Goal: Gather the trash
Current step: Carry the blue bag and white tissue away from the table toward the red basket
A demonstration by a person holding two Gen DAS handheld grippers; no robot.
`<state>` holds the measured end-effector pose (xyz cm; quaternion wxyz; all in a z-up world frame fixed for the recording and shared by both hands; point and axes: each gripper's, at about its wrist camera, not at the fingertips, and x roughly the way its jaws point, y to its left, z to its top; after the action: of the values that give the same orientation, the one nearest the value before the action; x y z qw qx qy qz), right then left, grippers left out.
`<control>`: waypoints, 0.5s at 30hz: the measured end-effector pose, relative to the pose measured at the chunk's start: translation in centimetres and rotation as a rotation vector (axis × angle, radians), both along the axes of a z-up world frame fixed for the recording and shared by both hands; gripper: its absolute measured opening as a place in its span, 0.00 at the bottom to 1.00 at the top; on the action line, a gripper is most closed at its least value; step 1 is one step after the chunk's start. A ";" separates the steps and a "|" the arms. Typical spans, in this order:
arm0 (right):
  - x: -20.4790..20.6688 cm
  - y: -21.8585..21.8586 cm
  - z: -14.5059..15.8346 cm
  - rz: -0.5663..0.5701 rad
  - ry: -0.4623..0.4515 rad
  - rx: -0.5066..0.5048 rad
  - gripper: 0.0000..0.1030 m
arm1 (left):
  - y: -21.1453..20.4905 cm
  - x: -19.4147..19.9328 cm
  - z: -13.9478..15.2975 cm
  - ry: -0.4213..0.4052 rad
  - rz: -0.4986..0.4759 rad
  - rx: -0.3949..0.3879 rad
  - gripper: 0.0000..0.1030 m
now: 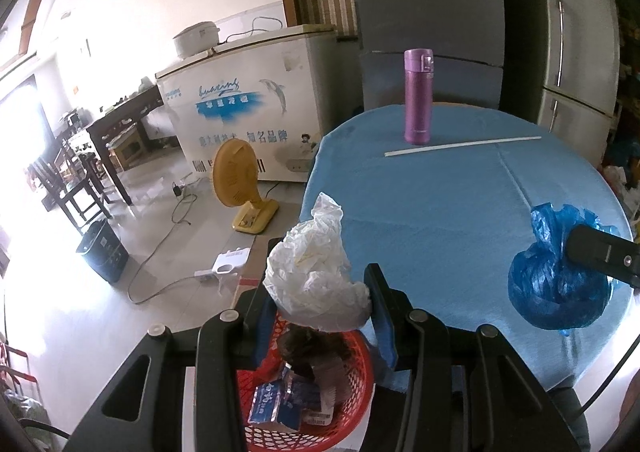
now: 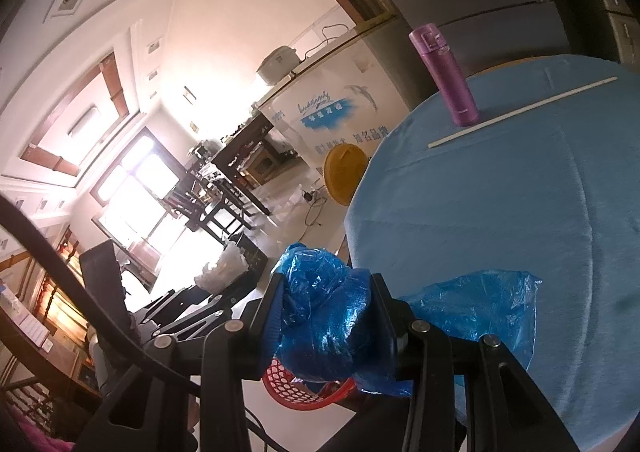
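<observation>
Tongs: left tongs (image 1: 320, 316) clamp white crumpled bag (image 1: 316, 276) above red basket (image 1: 352, 404); right tongs (image 2: 328, 320) clamp blue bag (image 2: 324, 316) beside basket; light bags may drift past its rim.

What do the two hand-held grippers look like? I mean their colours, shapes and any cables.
Both the left gripper and the right gripper are black, with angular linkage arms joined by round silver pivot pins. Their flat fingers carry blue pads. In the right wrist view, a thick black cable curves past the left gripper. No sleeves or markings show.

Purple flask (image 1: 417, 96) stands by white stick (image 1: 462, 146).
</observation>
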<state>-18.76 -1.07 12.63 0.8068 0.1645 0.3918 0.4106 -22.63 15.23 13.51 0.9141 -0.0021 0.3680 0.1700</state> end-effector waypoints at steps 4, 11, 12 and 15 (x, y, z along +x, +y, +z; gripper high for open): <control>0.4 0.9 -0.3 0.018 0.012 -0.007 0.42 | 0.6 -0.1 -0.6 0.013 0.012 0.000 0.43; 0.5 2.4 -0.9 0.045 0.020 -0.028 0.42 | 1.6 -0.3 -1.4 0.030 0.038 -0.013 0.43; 0.5 2.5 -0.9 0.049 0.022 -0.030 0.42 | 1.7 -0.4 -1.5 0.031 0.041 -0.013 0.43; 0.5 3.1 -1.0 0.057 0.026 -0.035 0.42 | 2.2 -0.5 -1.6 0.035 0.052 -0.017 0.43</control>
<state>-18.25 2.03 11.61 0.7925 0.1444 0.4138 0.4241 -23.09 17.40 11.88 0.9029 -0.0166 0.3851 0.1903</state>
